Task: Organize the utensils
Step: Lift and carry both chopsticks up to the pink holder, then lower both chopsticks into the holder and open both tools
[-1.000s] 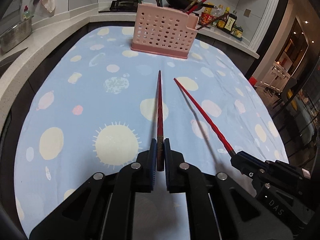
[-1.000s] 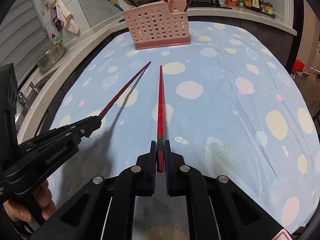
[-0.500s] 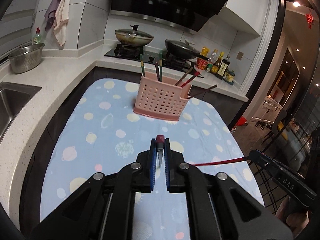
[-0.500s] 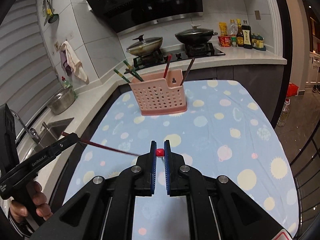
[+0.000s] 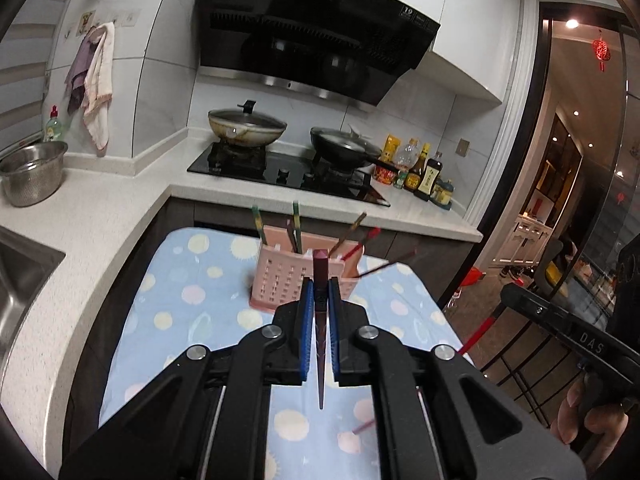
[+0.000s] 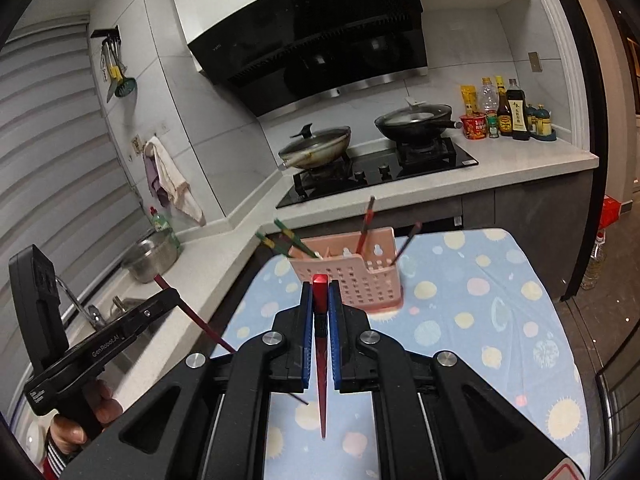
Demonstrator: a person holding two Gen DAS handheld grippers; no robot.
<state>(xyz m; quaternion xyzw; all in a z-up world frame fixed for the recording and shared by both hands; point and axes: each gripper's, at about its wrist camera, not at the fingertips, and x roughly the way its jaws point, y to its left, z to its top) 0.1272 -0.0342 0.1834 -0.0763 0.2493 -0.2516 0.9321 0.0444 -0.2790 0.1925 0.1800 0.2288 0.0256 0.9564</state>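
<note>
My left gripper (image 5: pixel 319 284) is shut on a dark red chopstick (image 5: pixel 320 344), held upright with its tip pointing down over the blue spotted cloth (image 5: pixel 188 296). My right gripper (image 6: pixel 319 286) is shut on a bright red chopstick (image 6: pixel 321 376), also tip down. The pink perforated utensil basket (image 5: pixel 292 280) stands at the far end of the cloth, beyond both grippers, and shows in the right wrist view (image 6: pixel 356 276) too. It holds several green, brown and red chopsticks. Each gripper shows in the other's view, the right one (image 5: pixel 560 328) and the left one (image 6: pixel 120 332).
The cloth-covered table sits against a white counter (image 5: pixel 96 208) with a sink (image 5: pixel 16 280) at the left and a steel colander (image 5: pixel 32 172). Behind the basket are a stove with two pans (image 5: pixel 248 124) and sauce bottles (image 5: pixel 424 172). A doorway opens at the right.
Both grippers lifted off the cloth and tilted up, swinging the chopsticks from lying forward along the table to hanging tip down. The basket now looks farther and lower in both views.
</note>
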